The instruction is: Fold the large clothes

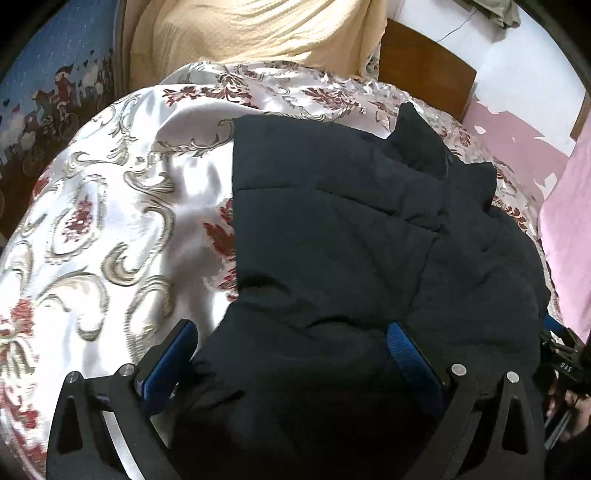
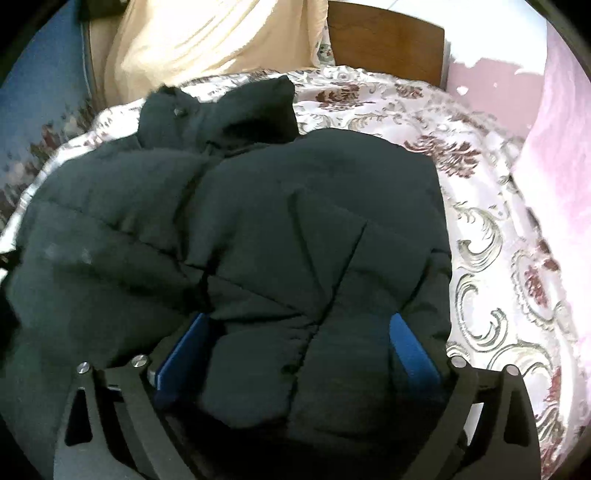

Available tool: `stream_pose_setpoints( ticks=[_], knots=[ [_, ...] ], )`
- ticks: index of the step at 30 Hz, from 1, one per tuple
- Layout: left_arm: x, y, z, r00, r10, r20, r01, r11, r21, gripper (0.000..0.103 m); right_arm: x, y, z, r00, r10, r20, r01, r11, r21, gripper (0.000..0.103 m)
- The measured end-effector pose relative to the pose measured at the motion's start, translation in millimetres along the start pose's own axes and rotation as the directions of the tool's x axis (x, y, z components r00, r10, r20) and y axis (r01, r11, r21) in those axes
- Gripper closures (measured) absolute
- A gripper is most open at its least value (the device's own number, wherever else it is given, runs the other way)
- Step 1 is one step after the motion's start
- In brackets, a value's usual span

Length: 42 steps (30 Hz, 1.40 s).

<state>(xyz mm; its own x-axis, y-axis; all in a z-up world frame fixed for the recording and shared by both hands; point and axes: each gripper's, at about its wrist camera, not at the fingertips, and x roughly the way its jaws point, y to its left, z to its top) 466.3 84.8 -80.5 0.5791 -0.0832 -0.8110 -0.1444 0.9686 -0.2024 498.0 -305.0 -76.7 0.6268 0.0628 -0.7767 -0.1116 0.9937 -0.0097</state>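
Jacket: a dark padded jacket [image 1: 351, 236] lay across the centre of both views, collar toward the top.
Bedspread: a floral satin bedspread [image 1: 110, 206] lay beneath it.
Left gripper [image 1: 291, 339]: jaws stood wide at lower centre, jacket fabric bulging between them, unclamped.
Right gripper [image 2: 299, 332]: jaws spread wide likewise, a jacket fold between the blue pads [image 2: 410, 347].
Blanket: a cream blanket [image 2: 207, 40] lay at the top.

The bed [image 1: 110, 206] wears a shiny white cover patterned with grey scrolls and dark red flowers, rumpled into soft folds. A dark padded jacket [image 1: 332, 240] lies spread on it, collar toward the far end, near a brown wooden headboard [image 2: 384, 40]. A cream blanket [image 1: 240, 29] is heaped at the far edge of the cover.
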Motion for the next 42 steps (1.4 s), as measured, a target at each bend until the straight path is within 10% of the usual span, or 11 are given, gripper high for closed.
stream_pose_setpoints(
  ticks=[12,20,34,42],
  knots=[
    [-92,-33,15,0.974,0.047,0.221,-0.09,0.978,0.19,0.0,-81,-7,3,0.982,0.165,0.087,-0.167,0.986,0.008,0.001],
    [-95,-59,30,0.973,0.03,0.227,-0.094,0.956,0.277,0.0,-85,10,14,0.971,0.232,0.053,-0.23,0.973,-0.037,0.001],
    [22,-107,135,0.986,-0.109,0.127,0.084,0.979,0.187,0.0,22,14,141,0.975,0.184,0.127,-0.207,0.958,0.199,0.001],
    [86,-120,184,0.986,-0.123,0.115,0.12,0.992,0.031,0.0,100,-4,169,0.972,0.195,0.134,-0.236,0.833,0.5,0.002]
  ],
)
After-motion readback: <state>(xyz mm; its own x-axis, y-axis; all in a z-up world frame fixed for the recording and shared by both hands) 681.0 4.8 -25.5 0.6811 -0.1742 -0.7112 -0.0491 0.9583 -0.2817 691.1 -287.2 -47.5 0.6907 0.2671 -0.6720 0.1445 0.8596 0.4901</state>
